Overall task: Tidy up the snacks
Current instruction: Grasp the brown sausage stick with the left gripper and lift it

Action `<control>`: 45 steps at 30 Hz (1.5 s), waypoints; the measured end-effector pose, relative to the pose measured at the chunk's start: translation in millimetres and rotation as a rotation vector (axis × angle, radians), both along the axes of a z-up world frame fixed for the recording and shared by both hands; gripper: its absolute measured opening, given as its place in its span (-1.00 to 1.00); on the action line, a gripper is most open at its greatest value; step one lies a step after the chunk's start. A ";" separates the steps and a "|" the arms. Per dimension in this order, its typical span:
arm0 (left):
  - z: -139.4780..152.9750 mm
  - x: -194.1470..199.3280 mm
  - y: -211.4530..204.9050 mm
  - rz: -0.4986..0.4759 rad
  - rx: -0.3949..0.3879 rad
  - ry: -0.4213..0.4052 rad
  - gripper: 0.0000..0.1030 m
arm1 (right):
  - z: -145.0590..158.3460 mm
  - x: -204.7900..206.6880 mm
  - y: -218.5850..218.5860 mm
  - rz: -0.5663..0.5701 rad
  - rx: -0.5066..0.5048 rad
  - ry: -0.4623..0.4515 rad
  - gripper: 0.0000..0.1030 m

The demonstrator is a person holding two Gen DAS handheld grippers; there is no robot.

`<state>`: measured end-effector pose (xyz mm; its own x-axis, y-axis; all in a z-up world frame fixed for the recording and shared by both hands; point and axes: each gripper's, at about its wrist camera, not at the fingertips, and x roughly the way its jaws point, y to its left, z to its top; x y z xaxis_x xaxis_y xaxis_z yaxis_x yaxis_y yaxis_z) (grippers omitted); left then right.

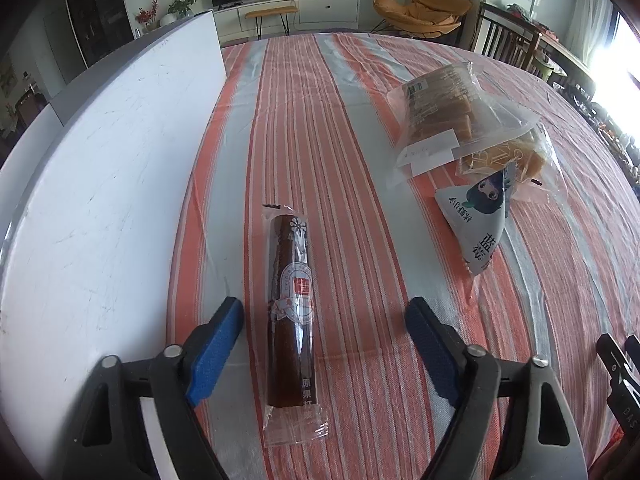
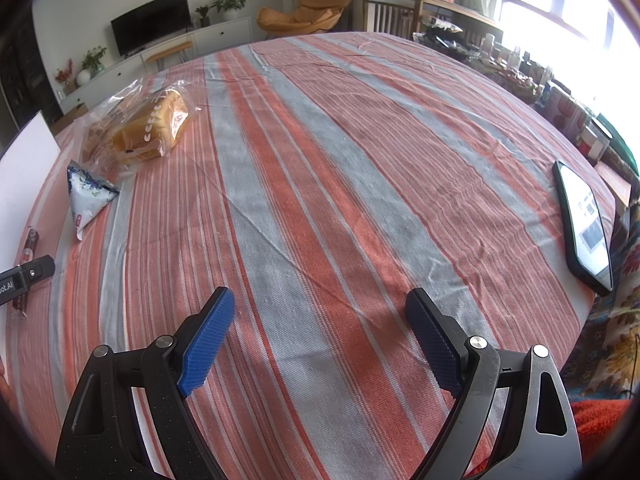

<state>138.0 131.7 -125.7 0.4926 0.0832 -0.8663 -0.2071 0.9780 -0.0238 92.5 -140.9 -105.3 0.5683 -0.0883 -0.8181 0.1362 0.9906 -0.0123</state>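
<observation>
A long dark-brown snack bar [image 1: 291,312] in a clear wrapper lies on the striped tablecloth [image 1: 360,160]. My left gripper [image 1: 324,316] straddles it, with the blue pads [image 1: 218,344] standing apart from the wrapper on both sides, so it is open. Farther right lie a clear bag of sliced bread [image 1: 444,108] and a white triangular pouch with blue print [image 1: 476,220]. My right gripper [image 2: 320,300] hovers open over bare cloth with nothing between its fingers. In the right wrist view the bread bag [image 2: 148,128], the pouch [image 2: 86,200] and the bar [image 2: 30,240] sit at the far left.
A large white board [image 1: 100,200] lies along the left side of the table. A phone [image 2: 584,224] with its screen lit rests near the right table edge. Beyond the table stand a television cabinet, an orange chair and cluttered shelves by the window.
</observation>
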 end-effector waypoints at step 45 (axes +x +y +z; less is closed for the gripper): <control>-9.8 -58.4 -38.7 -0.142 0.018 -0.089 1.00 | 29.1 7.6 39.3 0.336 0.219 -0.158 0.70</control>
